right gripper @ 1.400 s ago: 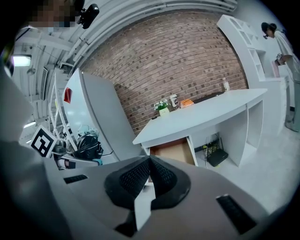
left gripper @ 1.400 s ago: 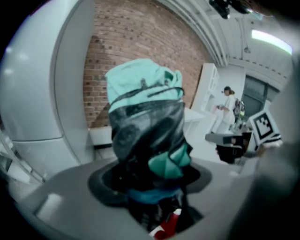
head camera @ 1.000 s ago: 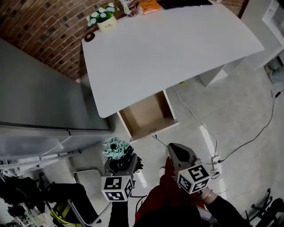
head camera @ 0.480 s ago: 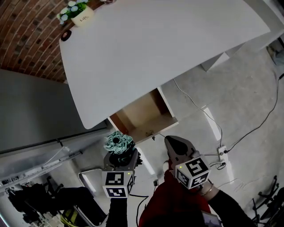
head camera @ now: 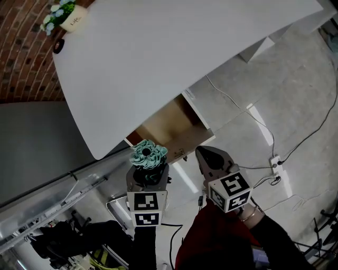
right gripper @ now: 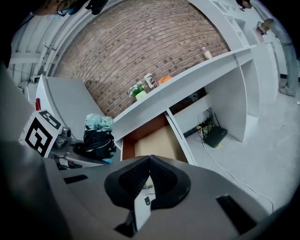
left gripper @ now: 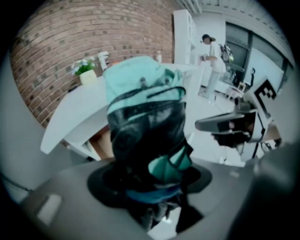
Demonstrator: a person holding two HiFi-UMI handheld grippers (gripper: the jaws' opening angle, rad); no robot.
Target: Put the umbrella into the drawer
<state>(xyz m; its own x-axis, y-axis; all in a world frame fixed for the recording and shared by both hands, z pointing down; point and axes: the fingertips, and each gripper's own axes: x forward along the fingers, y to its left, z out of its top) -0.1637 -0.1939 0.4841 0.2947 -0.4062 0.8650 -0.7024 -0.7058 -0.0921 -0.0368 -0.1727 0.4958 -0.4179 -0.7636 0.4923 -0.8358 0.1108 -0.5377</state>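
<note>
A folded teal and black umbrella [head camera: 148, 154] stands upright in my left gripper [head camera: 147, 170], whose jaws are shut on its lower part. In the left gripper view the umbrella [left gripper: 145, 112] fills the middle, and the left gripper [left gripper: 151, 180] clamps its dark wrapped body. The open wooden drawer [head camera: 168, 124] sticks out from under the white table [head camera: 158, 47], just beyond the umbrella's top. My right gripper [head camera: 210, 158] hovers to the right of the umbrella, near the drawer's front edge, shut and empty. From the right gripper view, the right gripper [right gripper: 149, 162] points at the drawer [right gripper: 157, 140], with the umbrella [right gripper: 98, 133] at the left.
A flower pot [head camera: 62, 16] sits at the table's far corner by the brick wall [head camera: 21, 52]. Cables and a power strip [head camera: 275, 161] lie on the floor at the right. A black router [right gripper: 215, 136] sits under the table. A grey metal frame [head camera: 47, 195] runs along the left.
Both grippers have sunk and moved toward the drawer. The umbrella's top now sits right at the drawer's front edge. The right gripper stays shut.
</note>
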